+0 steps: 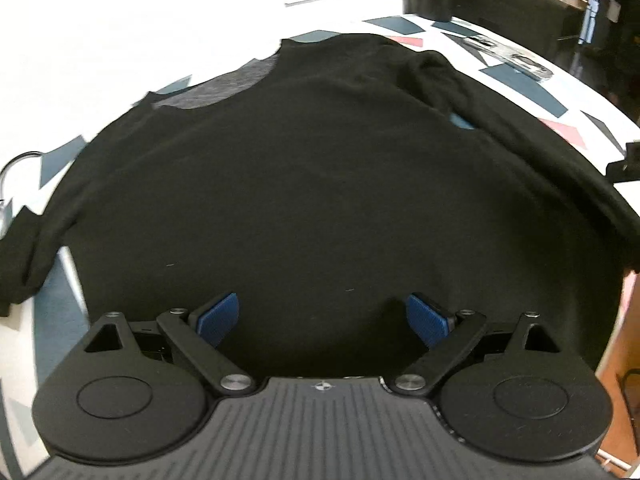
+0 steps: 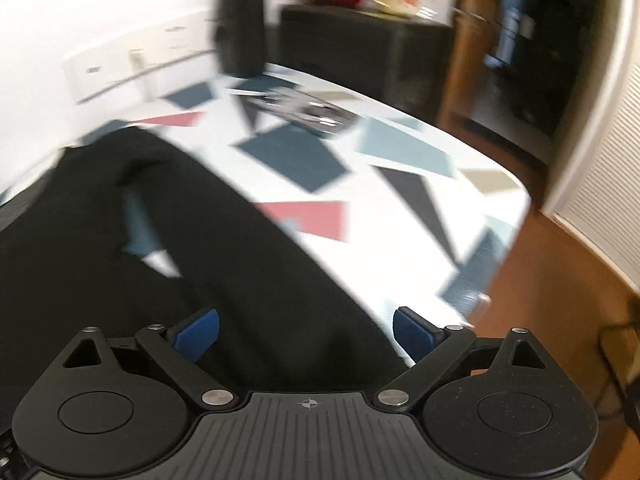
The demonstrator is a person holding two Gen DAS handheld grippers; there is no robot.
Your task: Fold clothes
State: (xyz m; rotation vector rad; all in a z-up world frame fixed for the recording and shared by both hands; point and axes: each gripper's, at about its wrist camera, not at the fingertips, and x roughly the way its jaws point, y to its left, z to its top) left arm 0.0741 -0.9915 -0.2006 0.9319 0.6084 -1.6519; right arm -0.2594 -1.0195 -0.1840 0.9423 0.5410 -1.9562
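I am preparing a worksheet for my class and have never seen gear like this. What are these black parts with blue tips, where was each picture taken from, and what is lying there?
Each picture comes from a camera fixed on a hand-held tool, looking forward along its tongs. The left tongs and the right tongs both stand open, holding nothing. Their blue pads do the pinching. A black sweater lies spread on a table with a cloth of coloured shapes; one sleeve runs toward the right tongs. Behind stands a dark bottle. The right view is blurred.
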